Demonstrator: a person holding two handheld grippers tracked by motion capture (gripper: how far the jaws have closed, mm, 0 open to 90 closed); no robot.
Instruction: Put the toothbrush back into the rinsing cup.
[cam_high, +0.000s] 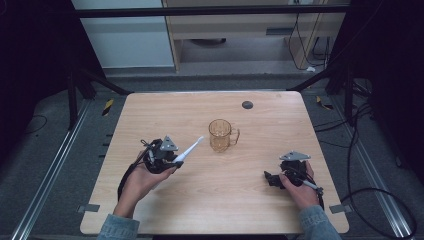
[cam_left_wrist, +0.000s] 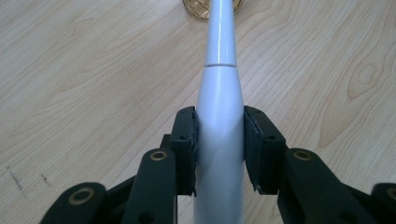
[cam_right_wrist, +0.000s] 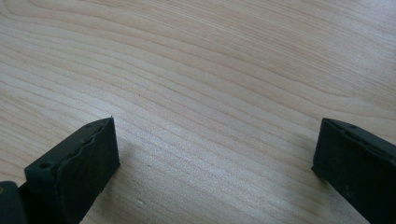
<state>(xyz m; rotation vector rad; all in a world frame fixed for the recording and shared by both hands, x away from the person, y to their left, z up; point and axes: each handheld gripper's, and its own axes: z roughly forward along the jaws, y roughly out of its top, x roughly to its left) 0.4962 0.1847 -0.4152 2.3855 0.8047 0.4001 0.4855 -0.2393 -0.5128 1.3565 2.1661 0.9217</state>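
Note:
My left gripper (cam_high: 176, 159) is shut on a white electric toothbrush (cam_high: 189, 150), whose slim neck points up and right toward an amber glass mug (cam_high: 220, 135) at the table's middle. In the left gripper view both black pads squeeze the toothbrush (cam_left_wrist: 219, 107) body, and the mug's rim (cam_left_wrist: 198, 9) peeks in at the top edge. The brush tip stops short of the mug. Low over the wood at the right, my right gripper (cam_high: 270, 178) points left. Its jaws (cam_right_wrist: 217, 158) stand wide apart with only bare tabletop between them.
The light wooden table (cam_high: 215, 200) carries a small dark round disc (cam_high: 247, 104) near its far edge. Black cables trail over the grey floor to the right. Dark frame posts stand at both far corners, and the table's front edge runs just below the forearms.

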